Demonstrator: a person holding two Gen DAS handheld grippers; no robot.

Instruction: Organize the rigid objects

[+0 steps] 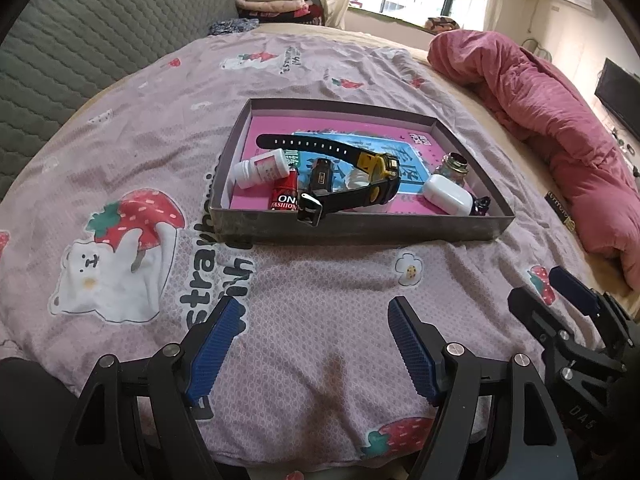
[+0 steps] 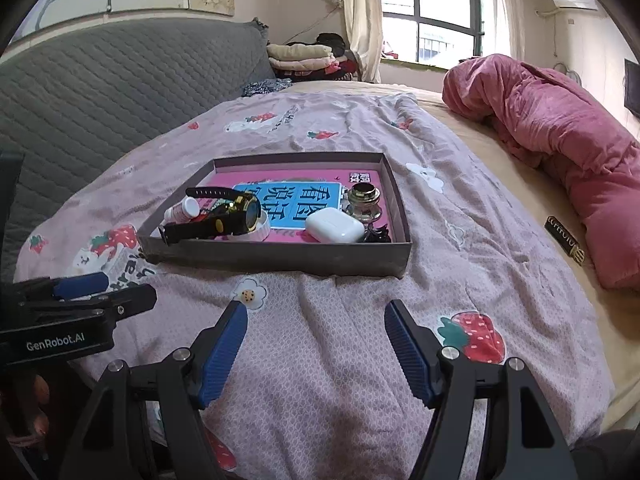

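Observation:
A shallow grey box (image 1: pixel 360 230) (image 2: pixel 276 256) sits on the bed. In it lie a black and yellow watch (image 1: pixel 374 170) (image 2: pixel 236 216), a white pill bottle (image 1: pixel 264 168) (image 2: pixel 182 212), a red tube (image 1: pixel 286 194), a small black device (image 1: pixel 321 176), a white earbud case (image 1: pixel 446 194) (image 2: pixel 334 226), a glass jar (image 1: pixel 452 166) (image 2: pixel 362 202) and a dark clip (image 1: pixel 480 205) (image 2: pixel 376 237). My left gripper (image 1: pixel 314 312) is open and empty, in front of the box. My right gripper (image 2: pixel 316 316) is open and empty, also in front of the box; it shows at the left wrist view's right edge (image 1: pixel 560 296).
The pink strawberry-print sheet (image 1: pixel 140 140) (image 2: pixel 460 280) covers the bed. A rolled red quilt (image 1: pixel 560 128) (image 2: pixel 560 140) lies at the right. A grey padded headboard (image 1: pixel 80 40) (image 2: pixel 100 92) stands at the left. Folded clothes (image 1: pixel 268 0) (image 2: pixel 304 58) are at the far end.

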